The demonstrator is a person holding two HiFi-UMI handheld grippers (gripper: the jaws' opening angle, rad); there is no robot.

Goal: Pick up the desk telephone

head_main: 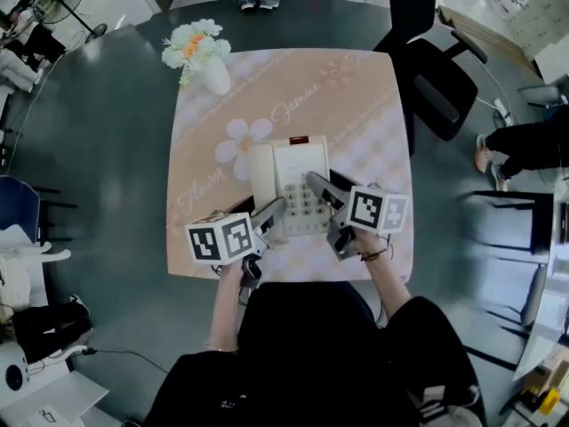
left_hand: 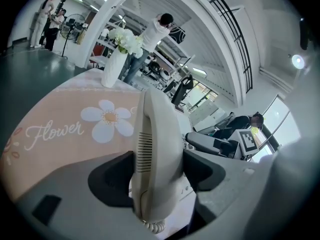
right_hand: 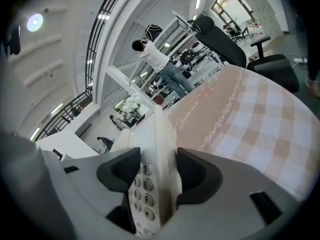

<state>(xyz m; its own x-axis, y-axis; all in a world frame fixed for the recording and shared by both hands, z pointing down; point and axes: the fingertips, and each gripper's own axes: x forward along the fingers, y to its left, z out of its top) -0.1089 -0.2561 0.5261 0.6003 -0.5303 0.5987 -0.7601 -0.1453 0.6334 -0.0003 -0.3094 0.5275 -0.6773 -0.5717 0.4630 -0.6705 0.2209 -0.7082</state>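
Lying at the middle of a square table [head_main: 373, 105] draped in a peach-pink checked cloth printed with white flowers, the cream-white plastic desk telephone [head_main: 300, 172] fills the centre of the head view. Its long cream handset [head_main: 260, 174] rests along its left side, and its pale-buttoned keypad [head_main: 305, 207] faces the lower edge of the frame. The left gripper [head_main: 274, 213] reaches in from the lower left, its marker cube nearest the person. In the left gripper view, the left gripper [left_hand: 157, 171] has its two dark jaws drawn in against both sides of the handset [left_hand: 155, 134], with a bit of coiled cord [left_hand: 152, 227] showing at the bottom. The right gripper [head_main: 318, 188] comes in from the lower right. In the right gripper view, the right gripper [right_hand: 152, 176] is narrowed onto the edge of the desk telephone [right_hand: 160, 134], one pad on the face bearing the keypad [right_hand: 141, 189], the other on the opposite side. A white ceramic vase of white and orange flowers [head_main: 203, 60] stands at the cloth's upper left corner. A black office chair [head_main: 436, 83] sits just beside the table at the upper right.
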